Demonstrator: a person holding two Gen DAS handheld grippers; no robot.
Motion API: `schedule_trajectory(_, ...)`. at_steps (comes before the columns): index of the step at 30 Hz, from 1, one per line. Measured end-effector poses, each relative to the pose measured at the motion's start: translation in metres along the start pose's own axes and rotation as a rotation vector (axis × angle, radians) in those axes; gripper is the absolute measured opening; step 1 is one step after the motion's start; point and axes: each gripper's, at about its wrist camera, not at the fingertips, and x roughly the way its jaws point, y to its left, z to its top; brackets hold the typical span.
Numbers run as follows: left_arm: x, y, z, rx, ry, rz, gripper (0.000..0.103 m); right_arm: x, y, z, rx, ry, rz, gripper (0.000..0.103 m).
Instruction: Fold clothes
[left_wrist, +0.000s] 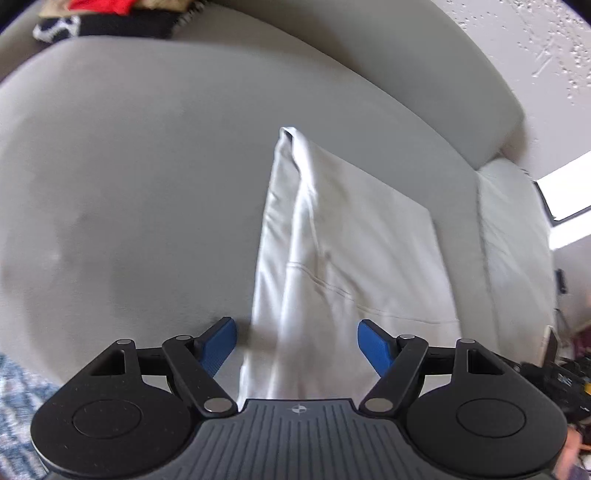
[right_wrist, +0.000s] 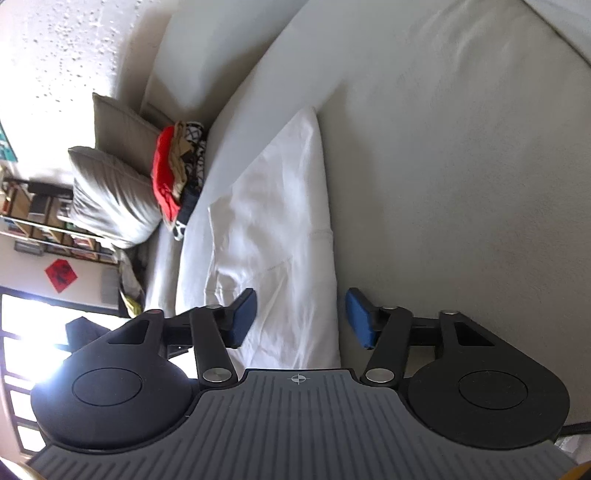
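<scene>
The garment (left_wrist: 343, 236) is plain white on a pale grey sofa (left_wrist: 129, 184). Both grippers are black with blue pads (right_wrist: 243, 317). The clothes pile (right_wrist: 177, 170) is red, tan and black-and-white patterned.

Bare grey sofa seat (left_wrist: 129, 184) lies open left of the white garment (left_wrist: 351, 240), with room to pass; the backrest (left_wrist: 424, 74) bounds the far side, and piled clothes (right_wrist: 177, 166) with cushions (right_wrist: 110, 192) block one end
</scene>
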Motion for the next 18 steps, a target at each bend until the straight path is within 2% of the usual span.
schedule_trajectory(3, 0.008, 0.005, 0.007, -0.004, 0.037, -0.081, 0.078, 0.006, 0.0, 0.007, 0.005, 0.023, 0.013, 0.051)
schedule_trajectory(7, 0.026, 0.011, 0.021, -0.032, 0.09, -0.178, 0.079, 0.014, -0.006, 0.019, 0.047, 0.013, 0.039, 0.047)
schedule_trajectory(11, 0.046, 0.008, 0.032, -0.078, 0.118, -0.242, 0.082, 0.035, -0.008, 0.038, 0.095, 0.017, 0.086, 0.045)
schedule_trajectory(16, 0.055, 0.005, 0.038, -0.109, 0.083, -0.251, 0.084, 0.069, -0.003, 0.06, 0.114, -0.005, 0.106, 0.037)
schedule_trajectory(18, 0.058, 0.003, 0.04, -0.119, 0.067, -0.251, 0.08, 0.079, -0.004, 0.067, 0.133, -0.021, 0.113, 0.028)
